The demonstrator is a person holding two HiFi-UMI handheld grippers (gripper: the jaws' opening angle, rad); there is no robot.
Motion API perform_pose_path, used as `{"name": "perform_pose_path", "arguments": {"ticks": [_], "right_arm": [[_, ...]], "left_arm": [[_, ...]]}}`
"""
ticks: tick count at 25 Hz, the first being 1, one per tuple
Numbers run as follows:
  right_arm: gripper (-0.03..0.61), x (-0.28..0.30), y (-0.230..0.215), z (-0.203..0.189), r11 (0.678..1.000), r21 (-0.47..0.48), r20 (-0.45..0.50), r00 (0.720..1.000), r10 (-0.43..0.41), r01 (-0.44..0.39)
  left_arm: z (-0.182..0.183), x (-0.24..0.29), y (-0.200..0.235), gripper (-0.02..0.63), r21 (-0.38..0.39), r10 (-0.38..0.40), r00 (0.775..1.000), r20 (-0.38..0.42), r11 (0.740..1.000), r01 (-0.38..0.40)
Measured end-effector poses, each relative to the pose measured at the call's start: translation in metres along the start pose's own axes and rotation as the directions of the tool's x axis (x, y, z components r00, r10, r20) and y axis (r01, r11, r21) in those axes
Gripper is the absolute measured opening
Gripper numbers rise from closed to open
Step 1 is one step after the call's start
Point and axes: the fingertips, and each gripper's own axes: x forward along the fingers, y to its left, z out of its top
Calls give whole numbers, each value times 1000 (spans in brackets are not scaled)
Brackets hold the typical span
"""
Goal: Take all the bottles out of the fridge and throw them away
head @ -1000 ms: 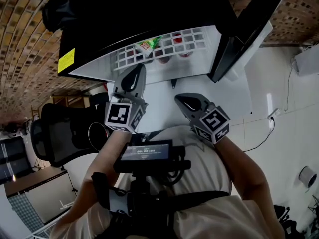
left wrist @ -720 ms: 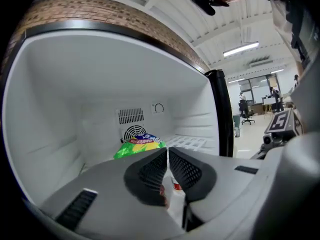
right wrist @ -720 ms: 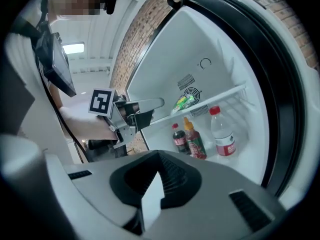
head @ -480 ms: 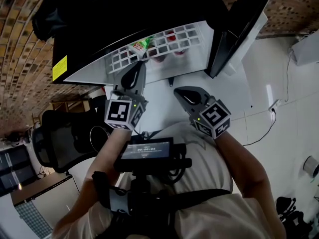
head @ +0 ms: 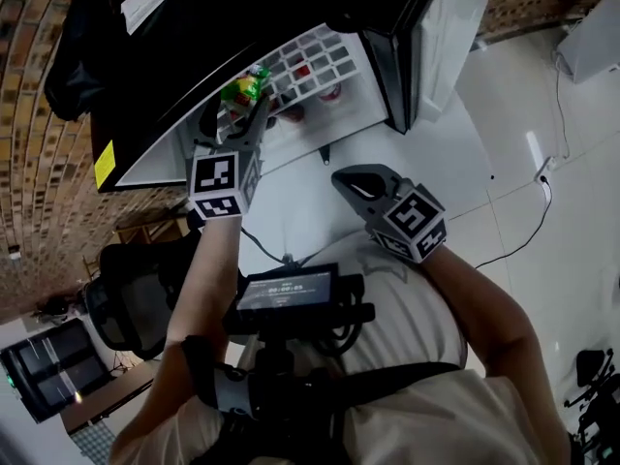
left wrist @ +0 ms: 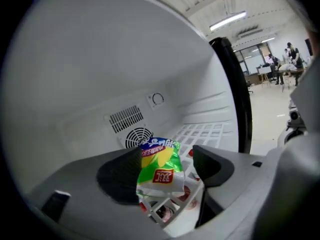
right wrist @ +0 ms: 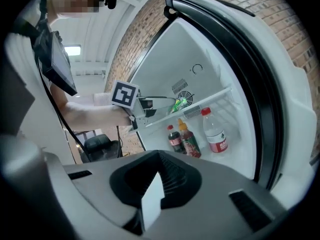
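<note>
the grey right gripper (head: 345, 177) is nearest, held in front of the open fridge with its jaws pressed together and nothing between them. farther in and to the left, the grey left gripper (left wrist: 166, 156) reaches over the white wire shelf (left wrist: 206, 131) inside the white-walled fridge (left wrist: 100, 59). its jaws have just been opening and now stand apart. a crinkled green and yellow snack bag (left wrist: 160, 173) lies on the shelf between them. the left jaw is close against the bag's edge and the right jaw is clear of it.

below that shelf, on the fridge floor, stand three upright bottles. a dark cola bottle with a red cap and red label (right wrist: 174, 139) is on the left. a brown sauce bottle with a yellow cap (right wrist: 189, 141) is just beside it. a clear water bottle with a red cap and red label (right wrist: 215, 131) stands a little apart on the right. neither gripper touches any of them.

farthest back, a round fan grille (left wrist: 138, 136) and a slotted vent (left wrist: 125, 118) sit in the rear wall.
</note>
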Motion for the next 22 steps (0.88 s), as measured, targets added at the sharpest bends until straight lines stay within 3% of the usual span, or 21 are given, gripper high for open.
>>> {"name": "perform_pose_path", "arguments": {"ticks": [4,7,8,9,10,16,22], "right_arm": [[5,-8,-2,-1,1000,4,4,1000,-21,21],[5,-11,-3,0,999,9,3,999,-41,41],[5,-12,-4,1,999,8,3,999,-46,46],[5,-12,-4,2,999,8,4,999,-49,49],[5,-12,-5,3,999,8,4,999,-50,50],[5,-3,-6,-2,1000,8,-10,1000,-10,11],[5,13,6,-6,999,-10,-49,998,42,-43]], "left_arm": [[-13,25,0,327,-27,-17,992,-124,1000,13],[-20,27,7,337,-56,15,988,-154,998,-24],[-20,25,12,259,-65,36,988,-148,997,-46],[-19,22,16,121,-69,51,989,-138,996,-61],[-17,18,18,104,-69,57,990,-126,995,-67],[-2,-12,2,84,-75,10,1000,-3,997,-10],[-5,-64,-5,80,-250,-60,984,168,963,101]]}}
